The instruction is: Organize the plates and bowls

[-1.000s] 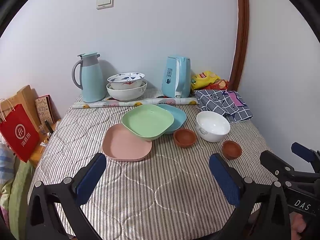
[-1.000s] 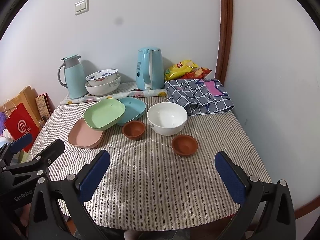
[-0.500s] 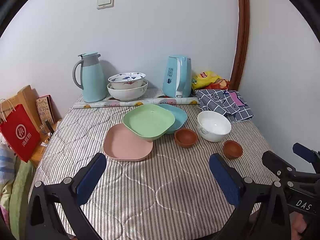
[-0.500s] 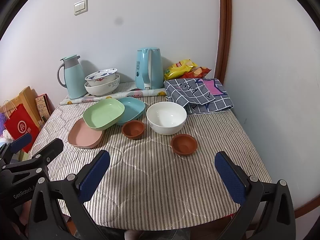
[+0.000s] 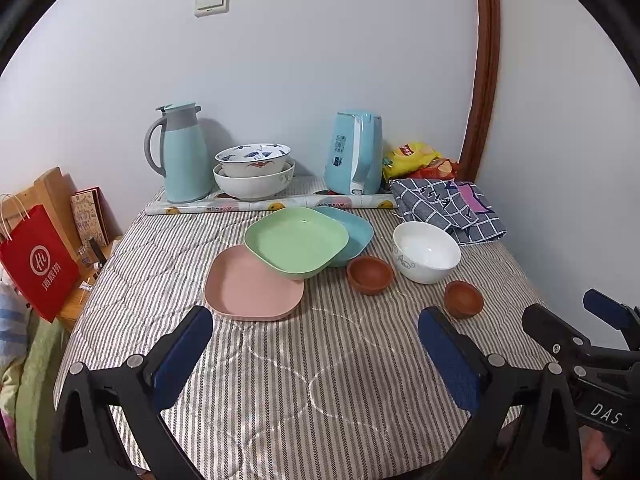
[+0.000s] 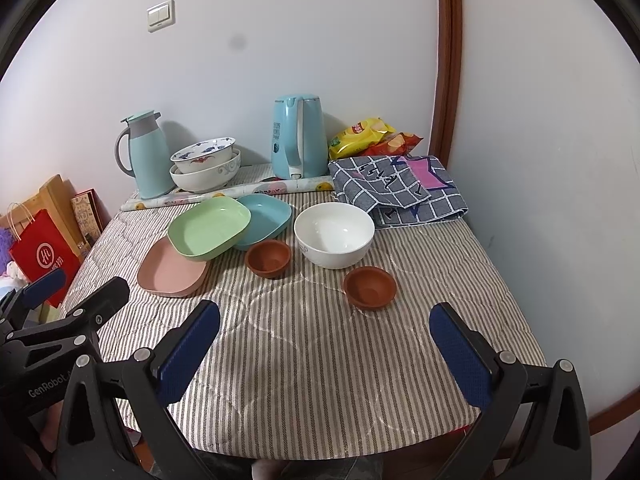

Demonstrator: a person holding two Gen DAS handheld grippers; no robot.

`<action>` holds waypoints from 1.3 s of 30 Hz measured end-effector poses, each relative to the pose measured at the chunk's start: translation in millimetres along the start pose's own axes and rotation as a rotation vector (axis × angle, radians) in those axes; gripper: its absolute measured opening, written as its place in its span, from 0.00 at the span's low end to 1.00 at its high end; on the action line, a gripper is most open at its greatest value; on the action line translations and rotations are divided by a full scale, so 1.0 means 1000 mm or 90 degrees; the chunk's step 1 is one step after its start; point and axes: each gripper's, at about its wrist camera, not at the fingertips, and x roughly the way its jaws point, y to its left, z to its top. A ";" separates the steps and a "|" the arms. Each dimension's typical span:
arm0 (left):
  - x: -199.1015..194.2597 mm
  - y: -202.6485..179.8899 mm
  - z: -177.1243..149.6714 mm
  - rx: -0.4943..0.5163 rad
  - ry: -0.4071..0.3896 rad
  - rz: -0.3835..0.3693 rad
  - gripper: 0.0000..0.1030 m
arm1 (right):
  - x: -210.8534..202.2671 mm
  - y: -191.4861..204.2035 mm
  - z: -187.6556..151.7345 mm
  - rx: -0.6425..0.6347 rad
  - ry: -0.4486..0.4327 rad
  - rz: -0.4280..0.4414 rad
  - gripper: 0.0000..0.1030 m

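— How far along can the sorting be judged to be?

— Barely begun, it would seem. Three square plates are seen overlapped at the table's centre: a green plate [image 5: 295, 242] is propped across a pink plate [image 5: 254, 287] at its 7 o'clock and a blue plate [image 5: 352, 232] at its 2 o'clock. No tidy stack has been formed.

— And the bowls?

— A white bowl [image 6: 334, 235] is left standing at 3 o'clock of the plates. One brown bowl [image 6: 268, 258] is placed just beside it at 9 o'clock, a second brown bowl [image 6: 370, 287] near it at 5 o'clock. None are nested. Two patterned bowls [image 5: 254, 168] are already stacked at 12 o'clock, against the wall, between a thermos jug [image 5: 180, 152] and an electric kettle [image 5: 354, 152].

— What is being held?

— Nothing. The left gripper [image 5: 316, 340] is shown spread wide over the striped tablecloth [image 5: 320, 380], well short of the pink plate. The right gripper [image 6: 324, 336] is likewise released, with the nearer brown bowl lying just beyond its fingers. Every plate and loose bowl is still to be gathered.
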 end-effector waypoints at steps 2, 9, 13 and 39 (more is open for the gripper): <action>0.000 0.000 0.000 -0.001 0.000 -0.002 1.00 | 0.000 0.001 0.000 0.000 0.001 0.000 1.00; -0.001 -0.001 0.002 -0.001 -0.002 -0.005 1.00 | -0.004 0.002 -0.001 0.002 -0.001 0.000 1.00; -0.001 -0.001 0.003 -0.002 -0.003 -0.005 1.00 | -0.006 0.003 -0.001 0.006 0.000 0.002 1.00; -0.007 0.000 0.004 -0.003 -0.011 -0.009 1.00 | -0.014 0.006 0.000 0.009 -0.005 0.002 1.00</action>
